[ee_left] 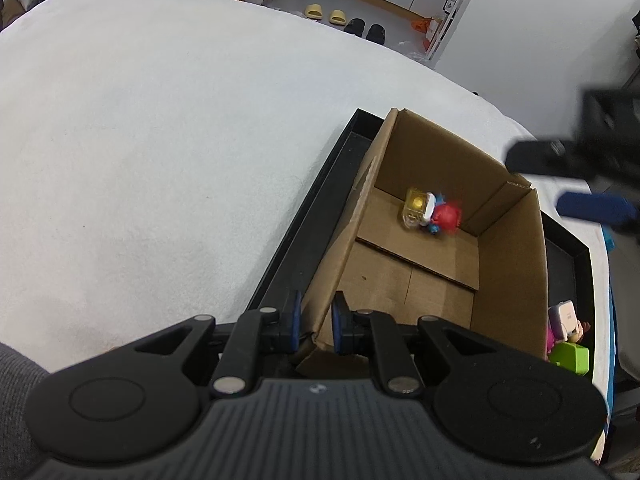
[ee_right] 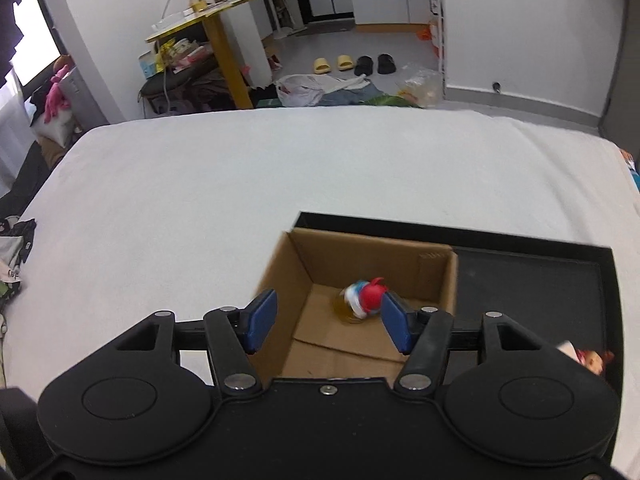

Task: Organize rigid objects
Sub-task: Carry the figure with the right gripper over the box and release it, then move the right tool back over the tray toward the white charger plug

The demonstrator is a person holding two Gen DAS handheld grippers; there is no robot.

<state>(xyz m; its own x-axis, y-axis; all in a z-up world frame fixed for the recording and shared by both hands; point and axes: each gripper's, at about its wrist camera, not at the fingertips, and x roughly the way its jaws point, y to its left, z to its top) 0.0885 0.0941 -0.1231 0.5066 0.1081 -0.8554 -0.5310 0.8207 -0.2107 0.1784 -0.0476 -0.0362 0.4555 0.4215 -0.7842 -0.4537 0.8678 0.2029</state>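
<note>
An open cardboard box [ee_left: 508, 276] [ee_right: 296, 256] stands in a black tray [ee_left: 304, 216] [ee_right: 532, 280] on a white bed. A small red, blue and yellow toy figure [ee_left: 432, 210] [ee_right: 366, 296] lies blurred on the box floor near its far wall. My left gripper [ee_left: 316, 320] is shut on the box's near left wall corner. My right gripper [ee_right: 328, 320] is open and empty above the box; it shows blurred at the right of the left wrist view [ee_left: 576, 176]. More toys, a pink-white one and a green block [ee_left: 568, 344], lie in the tray to the right of the box.
The white bed cover [ee_left: 140, 140] [ee_right: 280, 168] spreads left and beyond the tray. Past the bed are slippers [ee_right: 352, 64], a bag and clothes on the floor [ee_right: 320, 90] and a yellow table [ee_right: 216, 20].
</note>
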